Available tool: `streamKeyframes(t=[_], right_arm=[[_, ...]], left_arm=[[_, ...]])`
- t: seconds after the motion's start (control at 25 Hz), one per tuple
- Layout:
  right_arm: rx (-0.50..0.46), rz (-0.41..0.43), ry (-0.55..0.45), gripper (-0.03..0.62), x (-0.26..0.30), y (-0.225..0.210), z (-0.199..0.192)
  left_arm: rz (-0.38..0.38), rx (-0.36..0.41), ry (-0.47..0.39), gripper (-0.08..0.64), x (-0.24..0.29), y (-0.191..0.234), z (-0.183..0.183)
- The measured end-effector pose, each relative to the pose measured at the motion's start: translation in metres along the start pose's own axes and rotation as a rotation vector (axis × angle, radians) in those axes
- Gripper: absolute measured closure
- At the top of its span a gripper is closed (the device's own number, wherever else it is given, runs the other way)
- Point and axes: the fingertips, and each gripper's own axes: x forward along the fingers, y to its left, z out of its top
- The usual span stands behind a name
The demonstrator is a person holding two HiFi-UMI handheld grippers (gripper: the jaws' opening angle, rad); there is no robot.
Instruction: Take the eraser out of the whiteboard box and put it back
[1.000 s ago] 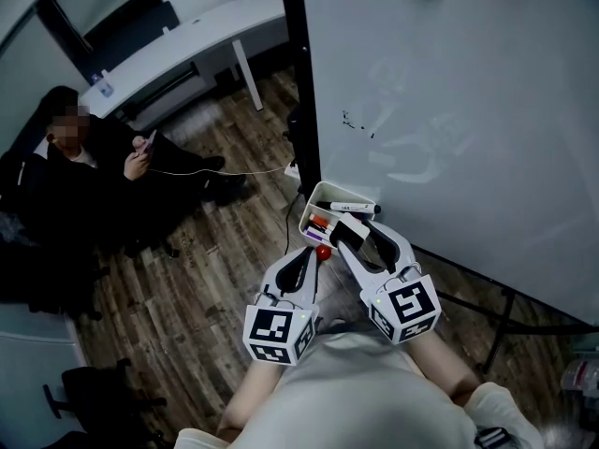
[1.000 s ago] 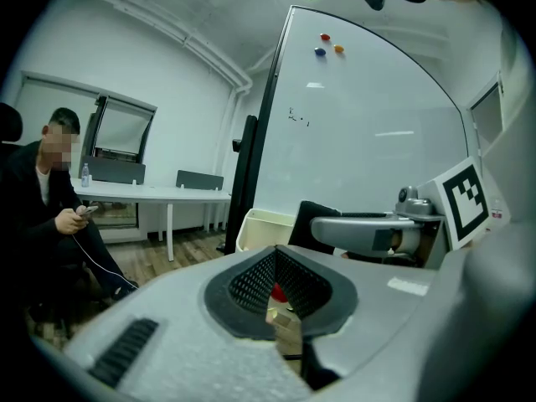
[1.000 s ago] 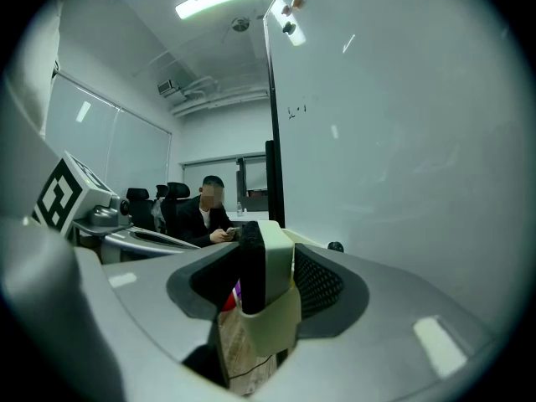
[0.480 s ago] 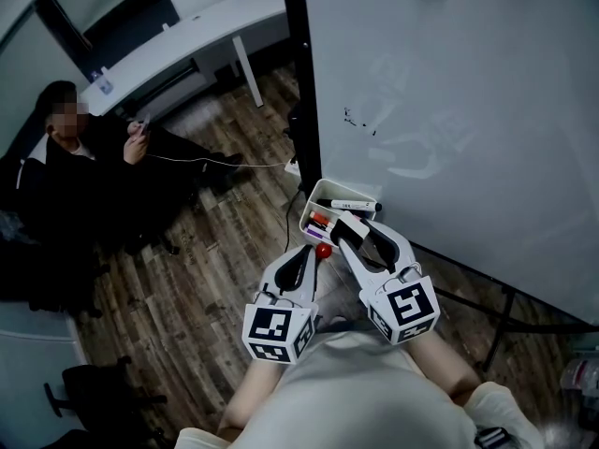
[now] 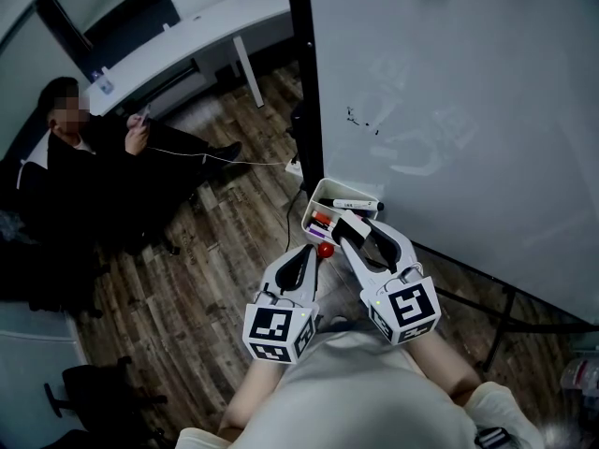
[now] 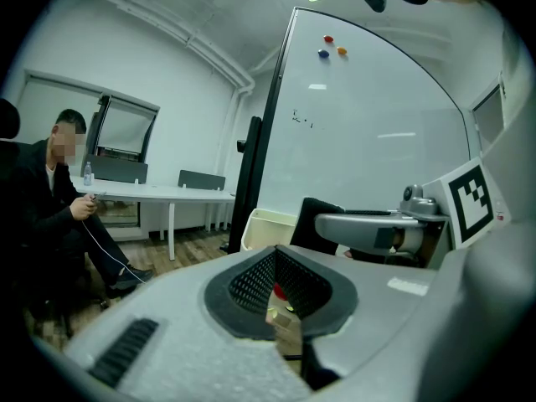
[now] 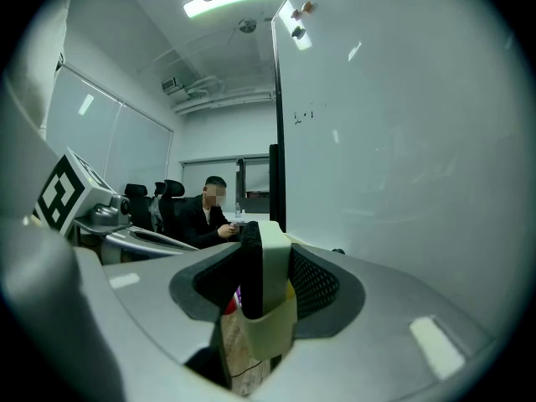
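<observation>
**Right hand-held gripper** (image 5: 356, 227): the jaws are part-way apart and have just been closing on the eraser (image 7: 261, 275). The eraser stands upright between the pads, at the near rim of the whiteboard box (image 5: 320, 193).

**Box:** it hangs at the lower left corner of the whiteboard (image 5: 468, 110). Whether the eraser is clear of the box cannot be told.

**Left hand-held gripper** (image 5: 309, 253): jaws together on nothing, just beside the box.

**Likely hazards:** the eraser could catch the rim and twist out of the pads. A crooked move could also disturb the markers (image 5: 354, 204) lying in the box.
</observation>
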Motion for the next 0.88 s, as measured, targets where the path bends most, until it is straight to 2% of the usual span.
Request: streamKeyframes(t=[0.88], right_arm=[[-0.031,-0.039,-0.055,0.416,-0.014,0.005,0.022]], left_arm=[[-0.020,0.011,-0.006,0.554,-0.017,-0.006,0.002]])
